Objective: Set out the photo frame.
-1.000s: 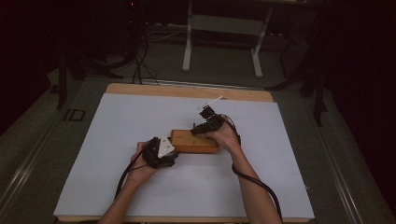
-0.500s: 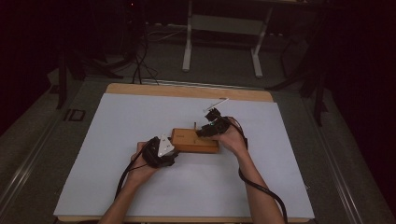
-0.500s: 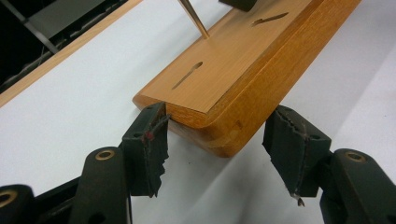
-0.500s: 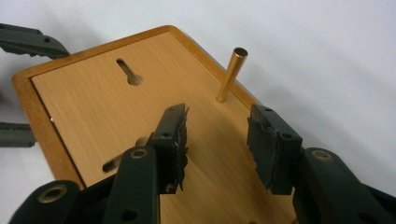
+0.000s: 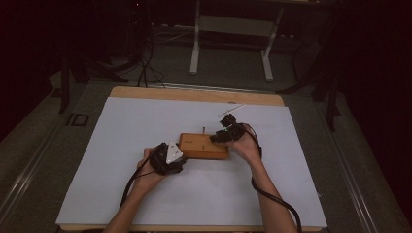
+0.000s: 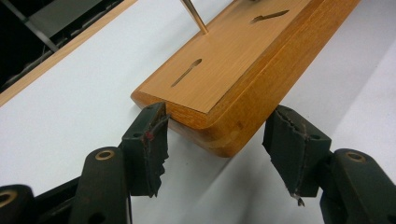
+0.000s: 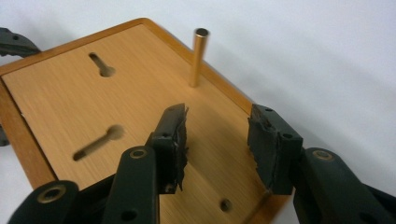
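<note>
A flat wooden block [image 5: 204, 145] lies in the middle of the white table cover. Its top has two keyhole slots [image 7: 102, 63] and an upright brass tube [image 7: 200, 58] near the far edge. My left gripper [image 6: 219, 149] is open at the block's left end, its jaws straddling the rounded end corner [image 6: 219, 135] at table level. My right gripper [image 7: 217, 140] hovers open over the block's right end, just short of the tube, with nothing between its fingers. In the high view the left gripper [image 5: 178, 154] and right gripper [image 5: 217, 138] sit at opposite ends of the block.
The white cover [image 5: 121, 136] spreads wide around the block on a wooden table [image 5: 194, 94]. Beyond the far edge stand a metal frame's legs [image 5: 197, 43] and floor cables [image 5: 143, 58]. A cable [image 5: 272, 199] trails from the right gripper.
The right gripper has shifted a little to the right over the block's right end. The left gripper and the block have stayed in place.
</note>
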The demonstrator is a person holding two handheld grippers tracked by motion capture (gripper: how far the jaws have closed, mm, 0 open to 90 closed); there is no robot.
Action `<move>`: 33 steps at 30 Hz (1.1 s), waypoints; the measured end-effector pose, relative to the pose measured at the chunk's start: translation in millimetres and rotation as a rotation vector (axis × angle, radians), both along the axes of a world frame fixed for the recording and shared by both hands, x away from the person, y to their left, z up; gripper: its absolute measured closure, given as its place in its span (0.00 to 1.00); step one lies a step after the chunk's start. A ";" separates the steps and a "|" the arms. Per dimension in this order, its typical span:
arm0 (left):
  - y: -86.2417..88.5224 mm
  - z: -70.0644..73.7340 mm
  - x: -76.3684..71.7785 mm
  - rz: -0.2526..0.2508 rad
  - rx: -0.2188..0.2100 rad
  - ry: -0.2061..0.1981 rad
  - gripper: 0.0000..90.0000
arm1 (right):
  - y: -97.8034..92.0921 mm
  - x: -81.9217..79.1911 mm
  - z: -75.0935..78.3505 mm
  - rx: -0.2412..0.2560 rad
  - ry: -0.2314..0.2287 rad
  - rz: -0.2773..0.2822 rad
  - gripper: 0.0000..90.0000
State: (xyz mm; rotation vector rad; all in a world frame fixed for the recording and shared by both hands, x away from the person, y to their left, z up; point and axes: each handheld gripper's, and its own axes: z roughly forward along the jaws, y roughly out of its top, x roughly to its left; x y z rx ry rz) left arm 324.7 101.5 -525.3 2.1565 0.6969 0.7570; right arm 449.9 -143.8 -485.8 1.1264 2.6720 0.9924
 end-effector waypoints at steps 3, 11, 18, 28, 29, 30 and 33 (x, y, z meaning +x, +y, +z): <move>0.2 0.3 0.0 0.000 0.005 0.001 0.45 | -10.4 -3.5 2.5 -0.007 -0.023 -0.027 0.62; -0.5 0.1 0.0 0.001 0.006 -0.002 0.45 | -36.4 -13.8 4.3 -0.033 -0.062 -0.088 0.61; -1.0 -1.0 0.4 0.003 0.014 0.002 0.45 | -50.1 -21.1 0.4 -0.038 -0.072 -0.107 0.61; -1.3 -0.6 0.1 0.003 0.007 0.000 0.45 | -62.4 -34.8 -5.4 -0.062 -0.081 -0.118 0.61; -1.4 -0.5 0.1 0.004 0.008 -0.001 0.45 | -63.8 -38.8 -8.9 -0.076 -0.082 -0.118 0.61; -1.4 -0.5 0.1 0.004 0.008 -0.001 0.45 | -63.8 -38.8 -8.9 -0.076 -0.082 -0.118 0.61; -1.6 -0.2 0.0 0.006 0.006 -0.002 0.46 | -65.1 -45.6 -14.6 -0.079 -0.077 -0.103 0.61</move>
